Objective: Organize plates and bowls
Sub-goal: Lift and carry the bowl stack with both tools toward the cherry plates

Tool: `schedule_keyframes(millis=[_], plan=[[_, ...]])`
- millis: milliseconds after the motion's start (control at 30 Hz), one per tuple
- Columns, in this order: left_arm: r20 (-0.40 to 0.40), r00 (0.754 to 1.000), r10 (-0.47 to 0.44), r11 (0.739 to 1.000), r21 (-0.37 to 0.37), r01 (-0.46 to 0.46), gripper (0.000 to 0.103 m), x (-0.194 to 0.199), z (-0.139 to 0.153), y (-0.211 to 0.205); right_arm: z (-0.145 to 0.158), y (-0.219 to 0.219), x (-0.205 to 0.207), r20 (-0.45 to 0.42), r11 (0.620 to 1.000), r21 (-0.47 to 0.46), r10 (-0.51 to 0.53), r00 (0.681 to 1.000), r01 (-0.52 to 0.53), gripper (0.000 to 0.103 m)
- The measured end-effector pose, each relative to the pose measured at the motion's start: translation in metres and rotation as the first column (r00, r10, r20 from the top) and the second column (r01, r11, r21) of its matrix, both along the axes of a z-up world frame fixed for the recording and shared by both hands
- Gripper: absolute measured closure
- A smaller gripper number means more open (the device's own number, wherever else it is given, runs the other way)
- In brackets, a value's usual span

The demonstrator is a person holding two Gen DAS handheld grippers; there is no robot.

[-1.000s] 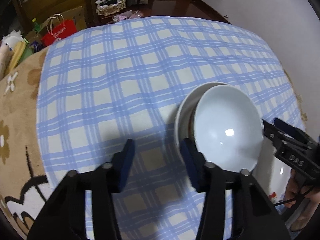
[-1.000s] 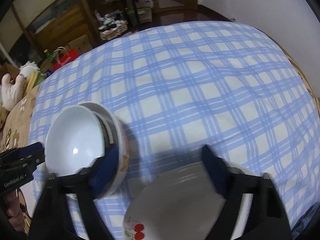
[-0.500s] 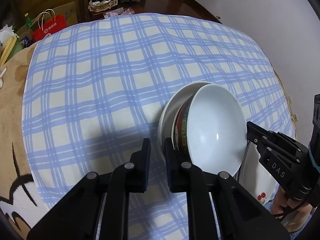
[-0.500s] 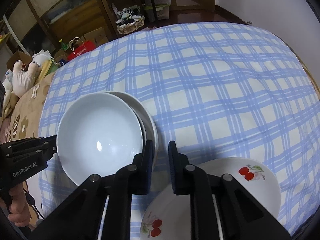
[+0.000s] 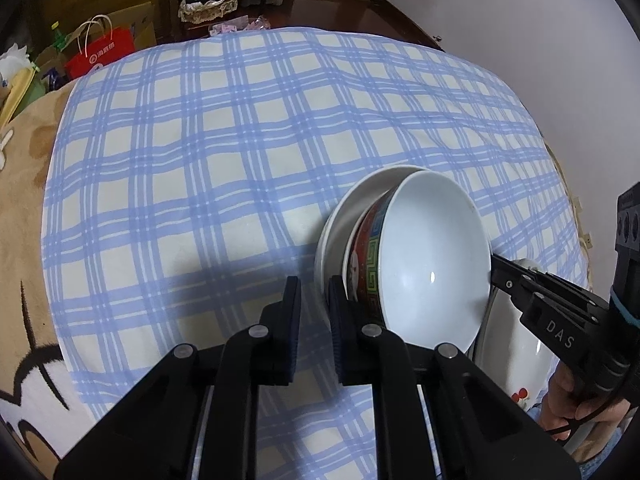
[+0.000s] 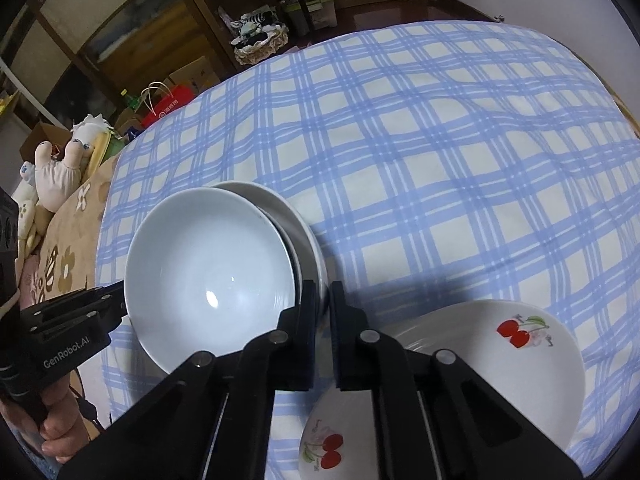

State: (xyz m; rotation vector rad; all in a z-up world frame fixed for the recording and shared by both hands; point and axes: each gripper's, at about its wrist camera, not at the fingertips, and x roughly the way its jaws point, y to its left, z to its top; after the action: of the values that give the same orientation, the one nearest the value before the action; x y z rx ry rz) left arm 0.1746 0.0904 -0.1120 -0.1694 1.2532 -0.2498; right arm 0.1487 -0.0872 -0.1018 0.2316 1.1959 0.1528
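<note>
The left hand-held gripper (image 5: 314, 312) is clenched on the rim of the white plate (image 5: 340, 220). The right hand-held gripper (image 6: 323, 312) is clenched on the opposite rim. A tilted white bowl (image 6: 208, 272) lies in this plate, between both. A cherry plate (image 6: 520, 360) lies just right of the right hand-held gripper, on the checked cloth (image 6: 440, 160).

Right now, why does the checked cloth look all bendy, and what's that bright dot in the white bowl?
Left wrist view: the fisheye lens bends the blue checked tablecloth; the dot in the white bowl is lamp glare. Right wrist view: same bending and glare, with dark corners and a gripper shadow on the cloth.
</note>
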Motion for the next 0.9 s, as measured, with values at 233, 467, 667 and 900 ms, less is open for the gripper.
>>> schedule_keyframes(millis=[233, 467, 667, 900], plan=[[-0.019, 1.000, 0.016, 1.000, -0.024, -0.017, 0.091, 0.002, -0.003, 0.002, -0.001, 0.000, 0.002, -0.018, 0.999, 0.034, -0.020, 1.000, 0.021, 0.093], [-0.020, 1.000, 0.024, 0.999, -0.039, -0.025, 0.094, 0.001, -0.003, 0.003, -0.006, -0.007, 0.002, -0.038, 0.995, 0.078, -0.059, 0.998, 0.062, 0.093], [-0.003, 0.999, 0.032, 0.999, -0.032, -0.032, 0.098, 0.000, -0.002, -0.002, -0.009, -0.012, 0.002, -0.043, 0.992, 0.099, -0.076, 0.996, 0.080, 0.093], [-0.001, 0.998, 0.057, 0.997, -0.046, -0.057, 0.098, 0.001, -0.004, -0.001, -0.010, -0.013, 0.001, -0.046, 0.989, 0.111, -0.091, 0.995, 0.096, 0.093]])
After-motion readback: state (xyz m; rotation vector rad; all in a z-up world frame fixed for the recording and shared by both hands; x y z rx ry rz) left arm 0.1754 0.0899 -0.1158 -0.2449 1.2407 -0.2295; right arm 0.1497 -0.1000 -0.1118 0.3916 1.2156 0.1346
